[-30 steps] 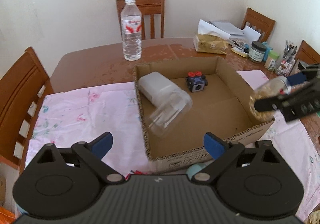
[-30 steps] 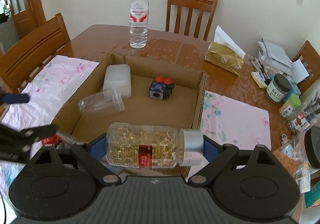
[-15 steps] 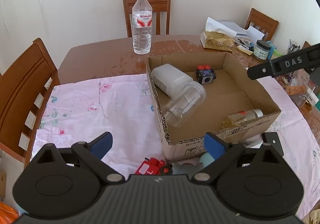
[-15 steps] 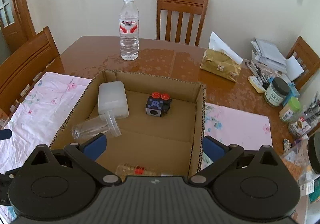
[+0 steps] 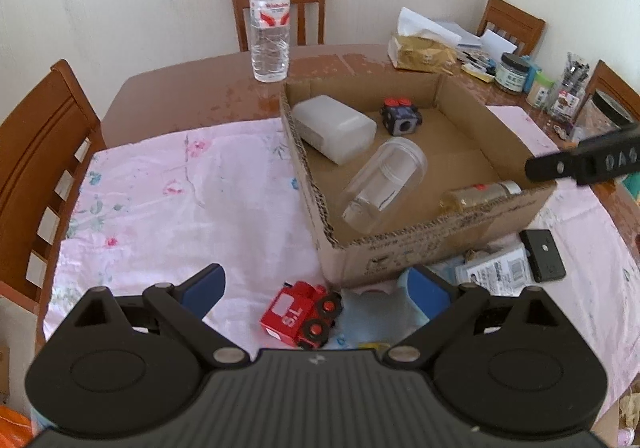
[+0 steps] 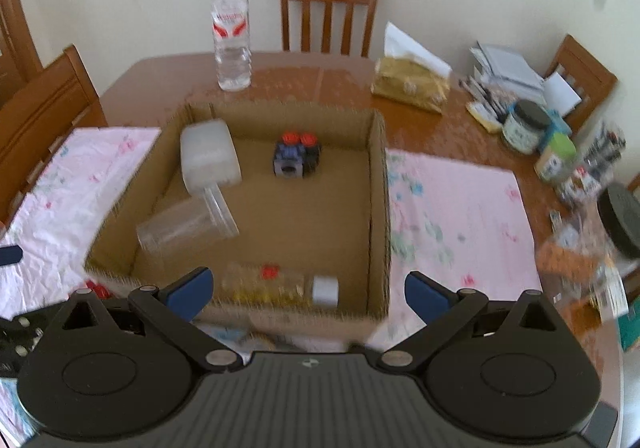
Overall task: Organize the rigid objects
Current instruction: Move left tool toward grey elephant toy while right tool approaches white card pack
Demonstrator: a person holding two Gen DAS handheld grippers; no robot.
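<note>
A cardboard box holds a white plastic container, a clear jar on its side, a dark cube toy with red knobs and a capsule bottle lying by the near wall. A red toy train lies on the cloth in front of the box. My left gripper is open just above the train. My right gripper is open and empty, at the box's near edge.
A water bottle stands behind the box. A tissue pack, jars and stationery crowd the table's right side. A black flat device and packets lie by the box's near right corner. Chairs surround the table.
My right gripper let the capsule bottle go into the box and pulled back, open. My left gripper drew back and lower, bringing the red toy train into view between its fingers.
</note>
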